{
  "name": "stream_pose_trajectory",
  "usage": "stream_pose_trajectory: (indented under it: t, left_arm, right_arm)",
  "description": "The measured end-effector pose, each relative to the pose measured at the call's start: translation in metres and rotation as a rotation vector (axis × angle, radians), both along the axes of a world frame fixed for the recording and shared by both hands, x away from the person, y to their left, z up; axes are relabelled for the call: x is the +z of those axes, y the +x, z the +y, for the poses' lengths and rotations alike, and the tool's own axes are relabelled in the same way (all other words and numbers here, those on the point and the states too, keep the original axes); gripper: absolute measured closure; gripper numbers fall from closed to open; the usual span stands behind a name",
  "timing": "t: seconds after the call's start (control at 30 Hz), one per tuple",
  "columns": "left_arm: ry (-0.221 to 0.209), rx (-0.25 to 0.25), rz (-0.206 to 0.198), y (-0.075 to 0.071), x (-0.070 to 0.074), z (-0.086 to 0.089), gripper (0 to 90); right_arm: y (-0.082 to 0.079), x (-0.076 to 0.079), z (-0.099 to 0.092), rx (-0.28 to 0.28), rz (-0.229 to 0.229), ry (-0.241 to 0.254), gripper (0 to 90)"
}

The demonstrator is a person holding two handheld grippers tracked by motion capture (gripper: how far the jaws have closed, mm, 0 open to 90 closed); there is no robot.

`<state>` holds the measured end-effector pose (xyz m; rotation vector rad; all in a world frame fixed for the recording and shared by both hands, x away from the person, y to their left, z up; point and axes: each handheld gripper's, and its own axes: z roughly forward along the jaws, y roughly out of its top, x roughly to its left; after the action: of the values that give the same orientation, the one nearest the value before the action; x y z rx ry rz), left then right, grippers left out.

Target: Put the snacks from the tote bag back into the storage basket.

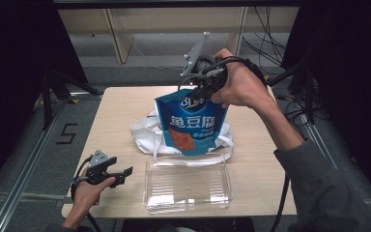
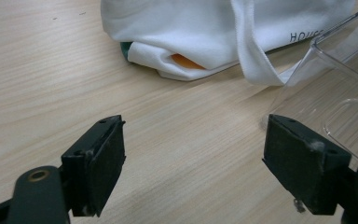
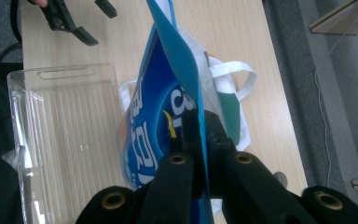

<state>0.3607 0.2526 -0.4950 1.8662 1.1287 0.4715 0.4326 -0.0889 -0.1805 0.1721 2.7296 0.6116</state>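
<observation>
Nearest the high camera, a clear plastic tray sits at the front edge of the light wooden table, with nothing visible inside it. To its left, the left gripper is held low over the table's front-left corner by the left hand. In the left gripper view its 2 black jaws stand wide apart with bare tabletop between them, and a corner of the tray lies just beyond the right-hand jaw.

Behind the tray lies a white cloth tote bag, crumpled flat on the table, its handles reaching toward the tray; something orange and something green show at its folded edge in the left gripper view.

Lifted above the bag and the tray's far edge hangs a blue snack pouch with white lettering and an orange picture on its front. The right gripper, held by the right hand, is clamped onto the pouch's top edge; the right gripper view shows both jaws pressed against the blue film from either side.
</observation>
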Motion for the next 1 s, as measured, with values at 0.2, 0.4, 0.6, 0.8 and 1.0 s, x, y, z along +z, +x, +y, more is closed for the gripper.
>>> stream_pose_trajectory:
  t: [0.2,0.4,0.6,0.8,1.0]
  left_arm:
    - [0.002,0.001,-0.005,0.001,0.000,0.001,20.0]
    - [-0.001,0.005,-0.004,0.001,0.000,0.002,20.1]
    - [0.009,0.010,-0.007,0.001,0.000,0.004,20.0]
    - [0.003,0.013,0.002,0.001,-0.001,0.003,20.1]
    - [0.010,0.006,-0.002,0.002,-0.001,0.003,20.0]
  right_arm:
    - [-0.010,-0.002,0.004,0.020,0.010,0.000,90.0]
    - [-0.017,-0.006,0.008,0.044,0.028,0.000,90.0]
    - [-0.024,-0.014,0.010,0.069,0.060,0.010,90.0]
    - [-0.024,-0.030,0.011,0.107,0.087,0.009,90.0]
    - [-0.023,-0.047,0.013,0.119,0.108,-0.001,90.0]
